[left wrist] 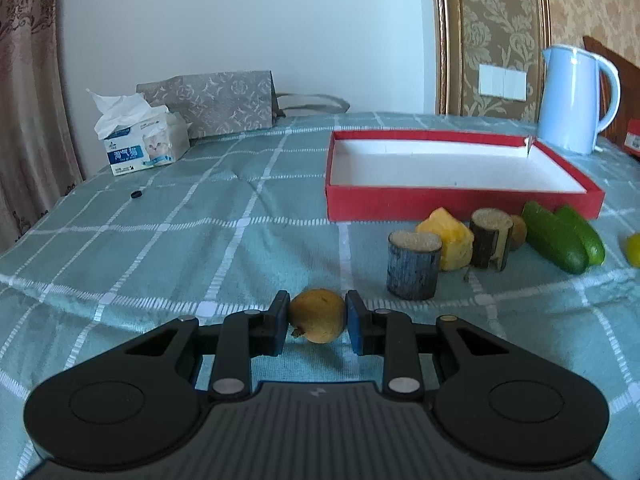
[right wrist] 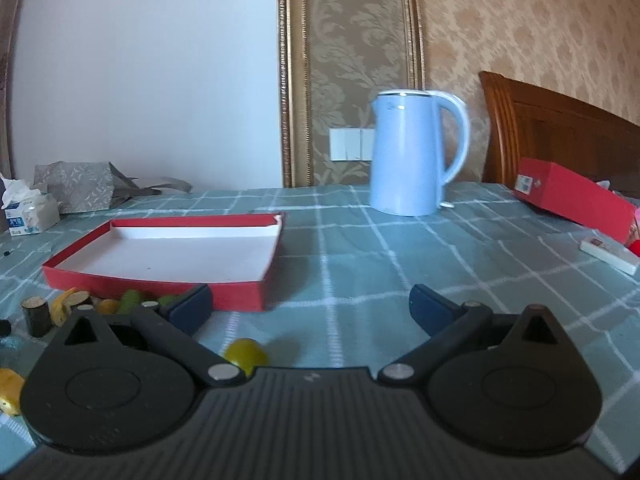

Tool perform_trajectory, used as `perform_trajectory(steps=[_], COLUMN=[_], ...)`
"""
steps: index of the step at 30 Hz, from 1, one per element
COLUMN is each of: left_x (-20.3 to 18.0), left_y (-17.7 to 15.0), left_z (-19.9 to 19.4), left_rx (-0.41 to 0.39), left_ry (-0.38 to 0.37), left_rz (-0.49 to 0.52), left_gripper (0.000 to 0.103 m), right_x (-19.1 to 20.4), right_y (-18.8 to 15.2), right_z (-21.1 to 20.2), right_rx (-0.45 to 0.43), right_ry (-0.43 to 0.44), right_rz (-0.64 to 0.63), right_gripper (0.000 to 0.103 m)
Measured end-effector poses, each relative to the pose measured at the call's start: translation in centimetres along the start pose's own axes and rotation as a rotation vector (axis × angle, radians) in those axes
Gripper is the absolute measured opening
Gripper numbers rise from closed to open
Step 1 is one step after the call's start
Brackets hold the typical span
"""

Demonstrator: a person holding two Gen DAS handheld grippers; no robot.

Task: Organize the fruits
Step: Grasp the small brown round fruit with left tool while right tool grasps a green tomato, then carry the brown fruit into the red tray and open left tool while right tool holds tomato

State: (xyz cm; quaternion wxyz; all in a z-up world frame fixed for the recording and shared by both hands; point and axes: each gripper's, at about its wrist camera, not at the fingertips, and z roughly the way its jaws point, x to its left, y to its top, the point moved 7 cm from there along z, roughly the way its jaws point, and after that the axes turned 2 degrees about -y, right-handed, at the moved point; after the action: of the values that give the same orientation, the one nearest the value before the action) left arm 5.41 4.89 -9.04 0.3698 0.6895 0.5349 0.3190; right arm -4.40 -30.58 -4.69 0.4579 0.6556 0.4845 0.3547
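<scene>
Yellow-brown fruit (left wrist: 317, 315) sits clamped between the left claw (left wrist: 317, 326); right claw (right wrist: 310, 308) gapes apart.

Surface: teal checked cloth (left wrist: 200, 208). On it: red tray (left wrist: 460, 196), blue kettle (left wrist: 572, 100), tissue box (left wrist: 144, 144), grey bag (left wrist: 216, 100), two sugarcane pieces (left wrist: 414, 264), pineapple chunk (left wrist: 450, 240), green cucumbers (left wrist: 560, 240). Yellow-green fruit (right wrist: 245, 352) and red box (right wrist: 576, 196) also rest there.

Small yellow-brown fruit (left wrist: 317, 315) on checked cloth; red tray (left wrist: 460, 198) empty.
</scene>
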Motion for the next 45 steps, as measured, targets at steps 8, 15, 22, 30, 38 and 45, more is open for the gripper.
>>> perform_trajectory(steps=[8,15,22,30,38,45], left_x=[0.1,0.1,0.2,0.0,-0.3,-2.0], left_y=[0.5,0.3,0.2,0.5,1.4,4.8], left_z=[0.1,-0.2,-0.1,-0.1,0.1,1.0], left_rx=[-0.025,-0.026,-0.020,-0.024,-0.029,-0.055], left_ry=[-0.001,-0.009,-0.014,-0.024,-0.042,-0.112], left_rz=[-0.003,-0.006,-0.012,-0.007,-0.008,-0.004], left_gripper=[0.029,0.029,0.029,0.029,0.029,0.029], right_x=[1.9,5.8,7.1,7.6,6.6,7.7], right_y=[-3.5,-4.4,-4.6,-6.3,-4.9,-2.3], right_z=[-1.2,-1.9,-2.0,-1.3,-0.6,4.0], right_rx=[0.128,0.138,0.190,0.268,0.216,0.196], right_ry=[0.148,0.238,0.330,0.325,0.293,0.282], right_rz=[-0.099,-0.210,-0.196,-0.223,-0.173,-0.152], right_gripper=[0.085,0.059,0.036,0.032,0.031,0.031])
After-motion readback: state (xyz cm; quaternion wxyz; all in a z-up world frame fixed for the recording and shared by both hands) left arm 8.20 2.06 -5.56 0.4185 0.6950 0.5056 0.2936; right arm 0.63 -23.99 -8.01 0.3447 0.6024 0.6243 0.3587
